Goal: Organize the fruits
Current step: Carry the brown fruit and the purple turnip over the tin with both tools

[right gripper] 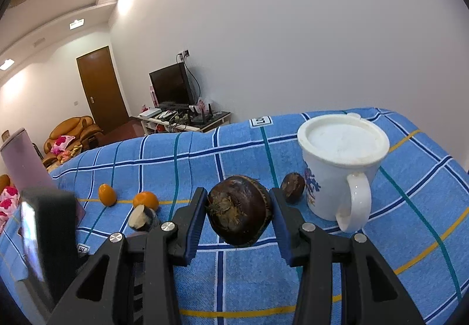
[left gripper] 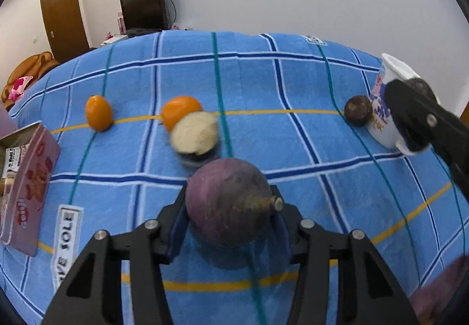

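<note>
A round purple fruit [left gripper: 225, 207] with a short stem sits between the blue pads of my left gripper [left gripper: 230, 190], which press on both its sides, low over the blue checked cloth [left gripper: 293, 84]. My right gripper [right gripper: 238, 193] is shut on a dark brown wrinkled fruit [right gripper: 239, 213] and holds it above the cloth. Two oranges [left gripper: 98, 113] [left gripper: 178, 109] lie further back. A blurred cut piece with pale flesh and dark skin [left gripper: 195, 134] lies in front of the second orange. A small dark brown fruit [right gripper: 292, 183] rests against the white mug [right gripper: 337, 178].
The lidded white mug stands at the right with its handle [right gripper: 356, 201] towards me. A pink printed box [left gripper: 27, 193] stands at the cloth's left edge. Beyond the cloth are a monitor [right gripper: 171, 84] on a low table, a brown door and an armchair.
</note>
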`<state>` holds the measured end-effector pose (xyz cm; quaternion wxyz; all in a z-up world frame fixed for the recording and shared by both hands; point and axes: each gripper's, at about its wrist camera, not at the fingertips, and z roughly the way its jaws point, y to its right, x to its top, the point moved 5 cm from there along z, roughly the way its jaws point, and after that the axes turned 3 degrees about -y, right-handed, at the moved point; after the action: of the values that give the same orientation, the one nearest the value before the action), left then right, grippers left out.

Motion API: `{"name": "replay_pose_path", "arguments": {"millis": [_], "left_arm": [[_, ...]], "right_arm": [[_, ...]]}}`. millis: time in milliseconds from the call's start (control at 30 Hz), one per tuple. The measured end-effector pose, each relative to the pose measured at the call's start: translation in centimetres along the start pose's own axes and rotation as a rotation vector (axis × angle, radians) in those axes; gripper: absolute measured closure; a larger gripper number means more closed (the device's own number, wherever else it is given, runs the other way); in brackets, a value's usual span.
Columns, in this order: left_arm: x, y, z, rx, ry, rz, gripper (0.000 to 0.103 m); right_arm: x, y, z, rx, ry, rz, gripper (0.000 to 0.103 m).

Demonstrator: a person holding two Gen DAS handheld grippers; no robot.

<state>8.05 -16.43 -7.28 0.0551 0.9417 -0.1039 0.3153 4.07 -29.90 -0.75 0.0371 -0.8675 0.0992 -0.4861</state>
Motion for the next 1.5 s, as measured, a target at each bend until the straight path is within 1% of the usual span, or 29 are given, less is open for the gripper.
{"name": "replay_pose_path", "arguments": {"millis": [133,200,267,333,433,500,633,767,833,933,1067,1267,1400,1500], "left_arm": [[-0.4,-2.4,-2.2,-0.038,0.053,-0.011,0.051],[-0.4,-4.5,-3.2,-0.067,0.079,-0.034,0.051],[-0.6,-6.0,-4.1,-0.080,0.102,-0.040,0.051],[-0.6,-7.3,-4.9,-0.059,0.130,-0.020,0.051],[-1.0,-8.5,-5.5,-0.004,0.166,0.027,0.051],[-1.2,-9.8,-5.8,0.020,0.178,0.019,0.051],[-1.2,-12.3,-5.9,0.052,0.196,-0.009,0.051],[-1.3,-13.8,-5.9,0.085,0.210,-0.014,0.051],[-1.5,-14.5,-6.0,0.086,0.211,-0.025,0.051],[-1.5,-14.7,-6.5,0.107,0.237,0.001,0.051],[-1.5,-15.1,-6.9,0.101,0.250,0.017,0.051],[-1.4,-16.5,-7.5,0.107,0.275,0.018,0.051],[-1.2,-17.8,-8.0,0.116,0.305,0.023,0.051],[-1.1,-18.8,-8.2,0.118,0.313,0.018,0.051]], "right_arm": [[-0.3,-0.7,-0.2,-0.013,0.018,-0.035,0.058],[-0.6,-1.2,0.0,-0.019,0.018,-0.056,0.058],[-0.9,-1.8,0.1,-0.025,0.018,-0.078,0.058],[-1.2,-2.5,0.0,-0.033,0.024,-0.109,0.058],[-1.5,-3.4,-0.1,-0.024,0.027,-0.124,0.058],[-1.7,-4.0,-0.2,-0.036,0.034,-0.146,0.058],[-1.8,-5.2,-1.2,-0.067,0.089,-0.201,0.058],[-1.9,-5.3,-1.5,-0.087,0.091,-0.198,0.058],[-1.9,-5.1,-1.5,-0.097,0.081,-0.180,0.058],[-2.2,-5.0,-1.7,-0.108,0.071,-0.150,0.058],[-2.8,-5.8,-2.0,-0.115,0.055,-0.141,0.058],[-3.8,-8.5,-2.3,-0.089,0.036,-0.163,0.058],[-4.4,-10.7,-2.2,-0.062,0.024,-0.180,0.058],[-4.8,-12.4,-2.2,-0.037,0.018,-0.182,0.058]]}}
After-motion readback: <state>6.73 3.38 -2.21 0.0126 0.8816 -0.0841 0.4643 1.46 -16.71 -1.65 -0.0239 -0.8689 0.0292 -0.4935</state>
